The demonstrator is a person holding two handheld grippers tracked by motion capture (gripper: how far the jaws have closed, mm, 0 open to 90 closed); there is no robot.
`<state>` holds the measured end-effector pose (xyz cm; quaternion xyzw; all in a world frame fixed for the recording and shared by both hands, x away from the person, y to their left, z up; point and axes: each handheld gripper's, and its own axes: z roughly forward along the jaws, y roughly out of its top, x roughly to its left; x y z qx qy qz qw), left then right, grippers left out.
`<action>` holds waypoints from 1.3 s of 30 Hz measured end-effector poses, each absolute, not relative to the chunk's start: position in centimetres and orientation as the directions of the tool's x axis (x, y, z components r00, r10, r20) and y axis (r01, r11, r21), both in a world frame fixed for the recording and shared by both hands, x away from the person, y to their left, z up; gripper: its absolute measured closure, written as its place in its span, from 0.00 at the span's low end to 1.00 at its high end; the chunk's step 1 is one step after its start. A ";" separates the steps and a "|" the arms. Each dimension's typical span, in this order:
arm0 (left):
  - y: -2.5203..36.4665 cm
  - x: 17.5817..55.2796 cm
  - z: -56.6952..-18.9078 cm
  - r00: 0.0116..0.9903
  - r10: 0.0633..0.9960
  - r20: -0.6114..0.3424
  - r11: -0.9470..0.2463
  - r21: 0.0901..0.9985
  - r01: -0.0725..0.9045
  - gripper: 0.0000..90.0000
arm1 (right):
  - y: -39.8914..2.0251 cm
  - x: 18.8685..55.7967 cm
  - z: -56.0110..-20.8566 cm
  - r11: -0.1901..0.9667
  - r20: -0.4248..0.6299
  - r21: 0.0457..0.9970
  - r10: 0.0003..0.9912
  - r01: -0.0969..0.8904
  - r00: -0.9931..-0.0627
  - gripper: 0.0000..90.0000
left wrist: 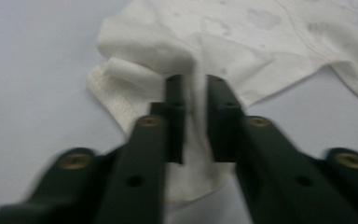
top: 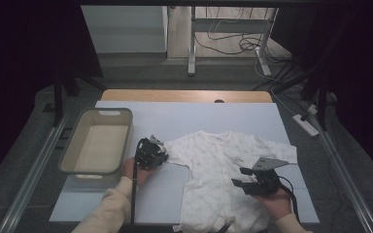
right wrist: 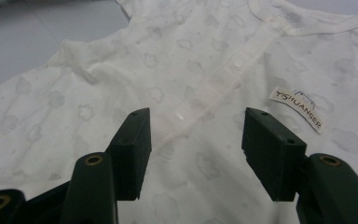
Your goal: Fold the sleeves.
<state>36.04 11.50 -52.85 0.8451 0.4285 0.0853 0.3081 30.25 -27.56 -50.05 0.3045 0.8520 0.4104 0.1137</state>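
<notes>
While the left gripper [left wrist: 196, 88] pinches the cuff of the white cotton baby romper [top: 223, 170] printed with faint clouds, which lies flat on the pale blue table sheet [top: 184, 116], its jaws pressed onto a fold of sleeve, the right gripper [right wrist: 196, 135] hovers over the chest, jaws spread and empty. A good fold likely needs the sleeve lifted low and drawn across the snap placket without dragging the body. One sewn label [right wrist: 298, 108] reads "TISHUANGER". A beige plastic basket [top: 73, 145] stands just left.

I see a cream baby romper [top: 223, 170] with faint cloud prints, a pale blue-grey table cover [top: 184, 116], a beige basket [top: 97, 141], and black jaws.
</notes>
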 end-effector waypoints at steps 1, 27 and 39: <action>11.4 36.0 -52.8 0.621 0.774 -0.119 -0.448 0.590 0.672 0.95 | -27.6 30.3 -50.0 0.476 0.056 0.769 0.614 0.426 -0.788 0.47; 8.2 35.7 -49.3 0.699 0.697 -0.163 -0.413 0.705 0.576 0.96 | -29.2 30.5 -49.6 0.433 0.059 0.788 0.654 0.438 -0.754 0.45; 6.6 35.9 -48.5 0.731 0.664 -0.158 -0.427 0.722 0.545 0.95 | -29.3 30.5 -49.7 0.430 0.059 0.787 0.661 0.442 -0.748 0.44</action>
